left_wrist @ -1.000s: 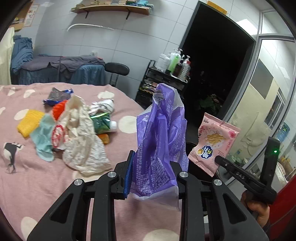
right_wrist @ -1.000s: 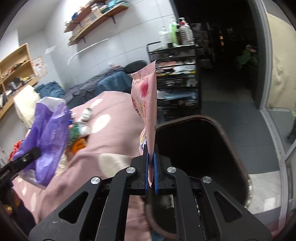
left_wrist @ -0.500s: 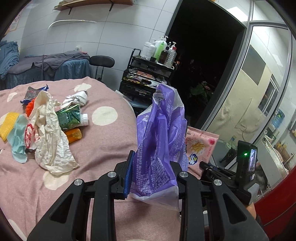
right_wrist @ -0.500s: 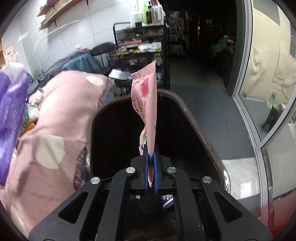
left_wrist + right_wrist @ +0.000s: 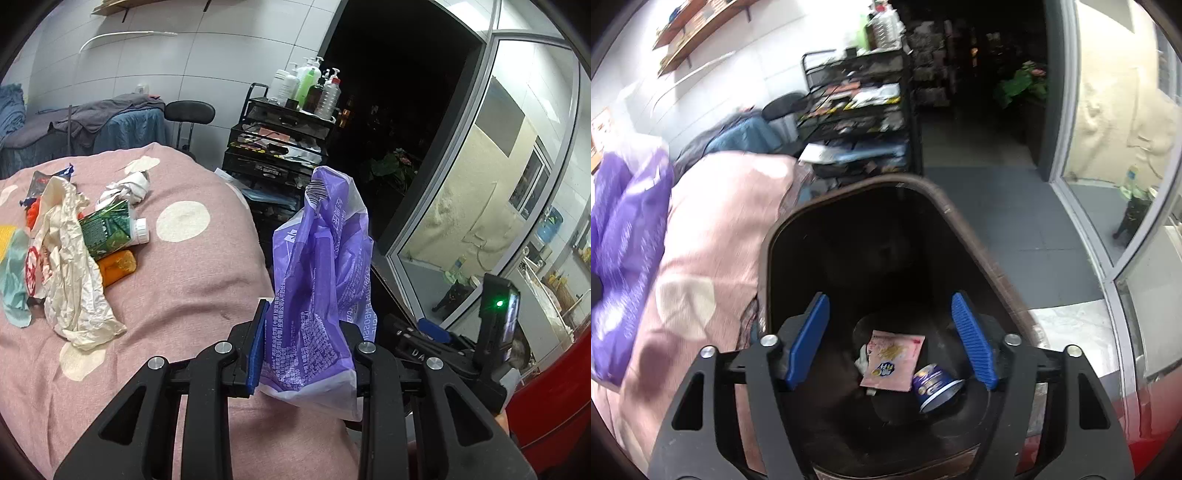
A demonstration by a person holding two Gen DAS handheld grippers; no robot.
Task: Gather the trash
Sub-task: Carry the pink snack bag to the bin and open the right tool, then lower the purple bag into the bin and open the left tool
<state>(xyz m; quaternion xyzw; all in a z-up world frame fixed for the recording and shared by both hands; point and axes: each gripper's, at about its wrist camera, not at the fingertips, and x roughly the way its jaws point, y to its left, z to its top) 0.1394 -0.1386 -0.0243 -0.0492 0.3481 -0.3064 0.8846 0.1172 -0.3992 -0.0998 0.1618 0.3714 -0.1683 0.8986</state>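
1. Fingers of the right gripper are opening wide, and nothing is between them.
2. They hang right over the dark trash bin, so trash let go here can fall in.
3. At the bottom of the bin lies a pink snack packet, next to a blue cup. That trash is done.
4. Over on the other side, the left gripper pinches a purple bag between its blue pads. The bag stands up above the edge of the pink bed cover, close to the bin. I think it is held there to go in next.
5. More trash waits on the bed: a crumpled paper wrapper, a green tube and an orange piece. They lie in one pile, well apart from the bin.
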